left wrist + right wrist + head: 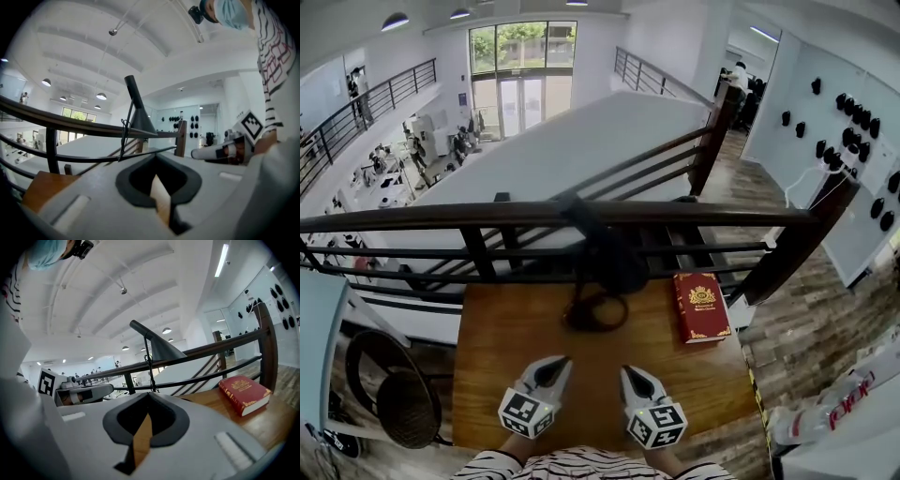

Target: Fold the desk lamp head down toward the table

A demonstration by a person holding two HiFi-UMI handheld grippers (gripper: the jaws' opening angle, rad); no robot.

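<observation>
1. Desk lamp (pixel 615 264) and everything else sit in front of the dark railing (pixel 534 215), which crosses your whole head view.
2. Next in size is the wooden worktop (pixel 516 347), butted against that railing.
3. You'll find the lamp at the worktop's far edge, about mid-width and close to the railing. In both gripper views its cone-shaped head (pixel 140 123) is up at rail height with the open end facing down. A thin arm slants upward from it, and a cord hangs beside the stem.
4. A red book (pixel 701 307) lies flat at the far right of the worktop. It is near the lamp but not touching it.
5. Your left gripper (pixel 555 364) is over the near edge, pointing at the lamp and well apart from it. Its fingers (pixel 93 197) are closed together with nothing between them.
6. Your right gripper (pixel 634 373) is just beside the left one, aimed the same way. Its fingers (pixel 211 427) are likewise closed and empty.
</observation>
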